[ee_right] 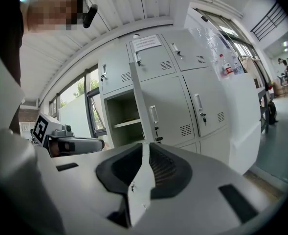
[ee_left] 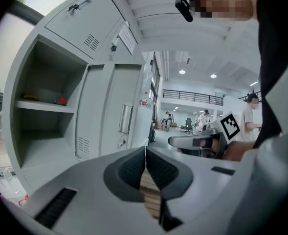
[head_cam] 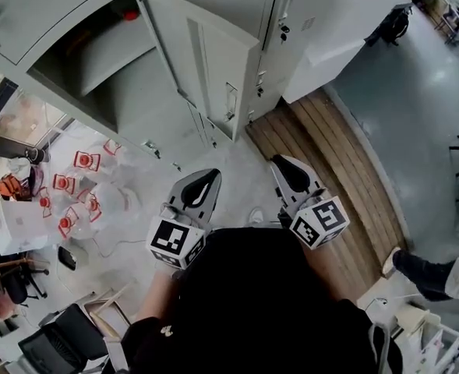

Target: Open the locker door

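Right gripper view: right gripper (ee_right: 144,148) pressed together, locker notice (ee_right: 146,43) seemingly too blurred to read.

We see bright, even daylight throughout. Window (ee_right: 77,101) at far left blown out. Ceiling lamps (ee_left: 182,72) flare white. We note soft shadow inside open locker (head_cam: 97,65). Strong fisheye bending, dark vignette at edges. Nearest foreground slightly soft.
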### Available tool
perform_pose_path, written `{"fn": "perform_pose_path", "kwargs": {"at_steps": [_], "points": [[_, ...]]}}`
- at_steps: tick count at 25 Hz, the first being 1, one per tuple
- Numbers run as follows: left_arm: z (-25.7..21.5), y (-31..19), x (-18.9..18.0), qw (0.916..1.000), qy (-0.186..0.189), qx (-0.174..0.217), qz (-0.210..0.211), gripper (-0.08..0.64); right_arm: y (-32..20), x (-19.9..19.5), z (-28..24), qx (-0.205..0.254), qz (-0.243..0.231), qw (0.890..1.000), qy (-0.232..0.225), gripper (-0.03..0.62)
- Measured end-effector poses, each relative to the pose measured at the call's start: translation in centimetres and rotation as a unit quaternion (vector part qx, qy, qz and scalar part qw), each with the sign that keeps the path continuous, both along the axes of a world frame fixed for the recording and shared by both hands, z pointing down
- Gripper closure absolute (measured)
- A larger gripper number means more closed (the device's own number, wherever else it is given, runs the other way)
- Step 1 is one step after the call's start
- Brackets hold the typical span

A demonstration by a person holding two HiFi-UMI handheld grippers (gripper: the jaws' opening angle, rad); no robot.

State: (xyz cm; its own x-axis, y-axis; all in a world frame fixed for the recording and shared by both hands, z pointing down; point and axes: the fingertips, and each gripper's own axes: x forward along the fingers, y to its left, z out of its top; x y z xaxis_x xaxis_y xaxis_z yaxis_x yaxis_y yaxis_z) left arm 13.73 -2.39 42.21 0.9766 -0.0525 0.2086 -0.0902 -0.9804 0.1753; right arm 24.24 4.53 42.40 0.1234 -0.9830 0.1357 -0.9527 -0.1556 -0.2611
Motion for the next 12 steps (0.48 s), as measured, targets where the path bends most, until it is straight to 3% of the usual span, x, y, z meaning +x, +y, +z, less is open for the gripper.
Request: {"fn": "perform_pose_path", "kwargs": {"at_steps": [12], "points": [[0.08,-0.28,-0.85,0.9999,-0.001,0.001,-0.016,0.537,-0.38,-0.49,0.29,-0.002,-0.009,1.0,-0.006,0.532]]}}
